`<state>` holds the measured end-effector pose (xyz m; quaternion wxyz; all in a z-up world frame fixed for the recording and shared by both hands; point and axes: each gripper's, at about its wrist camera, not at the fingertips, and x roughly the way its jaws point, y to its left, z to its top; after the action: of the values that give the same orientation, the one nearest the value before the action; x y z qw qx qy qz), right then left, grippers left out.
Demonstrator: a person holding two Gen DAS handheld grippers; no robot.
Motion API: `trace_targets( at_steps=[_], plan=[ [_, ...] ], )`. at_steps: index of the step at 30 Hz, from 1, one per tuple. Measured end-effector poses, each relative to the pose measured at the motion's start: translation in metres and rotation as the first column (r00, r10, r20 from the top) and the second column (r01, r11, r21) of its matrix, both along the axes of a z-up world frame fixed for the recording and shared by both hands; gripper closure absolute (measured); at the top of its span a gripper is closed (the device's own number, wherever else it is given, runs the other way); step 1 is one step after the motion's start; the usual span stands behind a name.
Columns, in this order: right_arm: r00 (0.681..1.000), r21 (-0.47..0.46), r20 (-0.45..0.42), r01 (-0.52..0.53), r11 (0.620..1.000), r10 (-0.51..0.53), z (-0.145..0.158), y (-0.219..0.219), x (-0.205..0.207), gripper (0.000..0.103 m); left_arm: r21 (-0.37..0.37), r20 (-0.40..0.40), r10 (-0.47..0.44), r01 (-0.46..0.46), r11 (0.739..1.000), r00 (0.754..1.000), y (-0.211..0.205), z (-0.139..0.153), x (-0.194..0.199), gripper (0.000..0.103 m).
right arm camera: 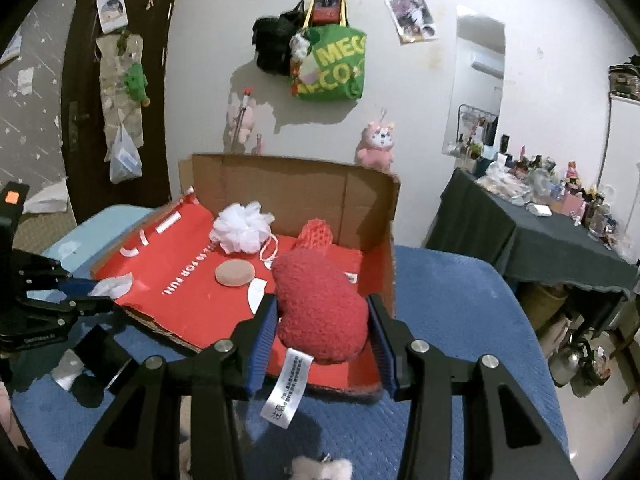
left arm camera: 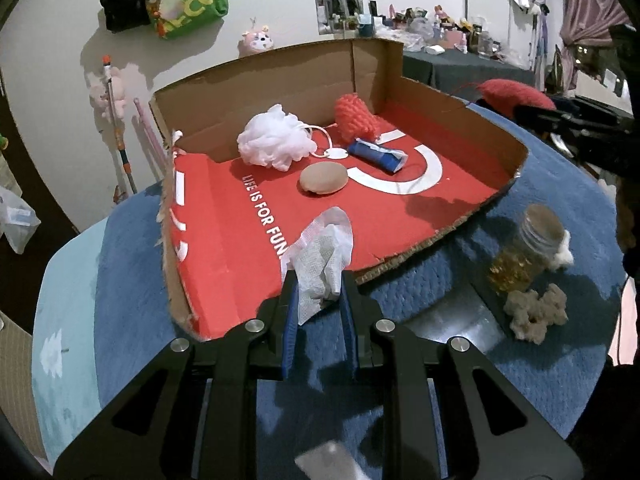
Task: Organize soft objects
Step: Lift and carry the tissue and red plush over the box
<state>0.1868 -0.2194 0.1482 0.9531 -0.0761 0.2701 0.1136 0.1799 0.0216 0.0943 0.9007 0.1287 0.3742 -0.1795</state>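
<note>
A cardboard box [left arm camera: 280,76] with a red printed floor lies open on the blue mat. Inside lie a white bath pouf [left arm camera: 274,142], a red knitted sponge [left arm camera: 354,116], a tan round sponge [left arm camera: 323,178] and a blue-wrapped roll [left arm camera: 376,154]. My left gripper [left arm camera: 318,284] is shut on a crumpled white gauze cloth [left arm camera: 324,254] over the box's near edge. My right gripper [right arm camera: 322,320] is shut on a red plush pad [right arm camera: 320,308] with a white label [right arm camera: 286,388], above the box's [right arm camera: 288,184] near right corner. The pouf [right arm camera: 242,228] and tan sponge [right arm camera: 234,274] show beyond it.
On the blue mat [left arm camera: 540,360] right of the box stand a glass jar [left arm camera: 524,250] with a cotton tuft, a beige lumpy sponge [left arm camera: 536,314] and a dark flat slab [right arm camera: 104,356]. A cluttered dark-clothed table [right arm camera: 540,232] stands at the back right; bags hang on the wall [right arm camera: 328,64].
</note>
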Motion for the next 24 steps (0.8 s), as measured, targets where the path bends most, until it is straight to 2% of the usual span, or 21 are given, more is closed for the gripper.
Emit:
trace_targets(
  at_steps=[9, 16, 20, 24],
  plan=[
    [0.991, -0.111, -0.126, 0.021, 0.994, -0.035, -0.035, 0.015, 0.054, 0.056, 0.022, -0.064, 0.006, -0.004, 1.000, 0.998, -0.009, -0.012, 0.039, 0.085],
    [0.964, -0.210, -0.261, -0.019, 0.978, -0.038, -0.064, 0.029, 0.089, 0.055, 0.071, -0.106, 0.014, -0.006, 0.997, 0.994, -0.013, -0.022, 0.066, 0.085],
    [0.950, -0.248, -0.310, -0.037, 0.968, -0.043, -0.075, 0.033, 0.098, 0.055, 0.094, -0.135, 0.021, -0.009, 0.996, 0.991, -0.014, -0.029, 0.080, 0.085],
    [0.948, -0.285, -0.314, -0.041, 0.958, -0.053, -0.078, 0.034, 0.103, 0.054, 0.109, -0.158, 0.030, -0.013, 0.994, 0.987, -0.014, -0.036, 0.091, 0.085]
  ],
)
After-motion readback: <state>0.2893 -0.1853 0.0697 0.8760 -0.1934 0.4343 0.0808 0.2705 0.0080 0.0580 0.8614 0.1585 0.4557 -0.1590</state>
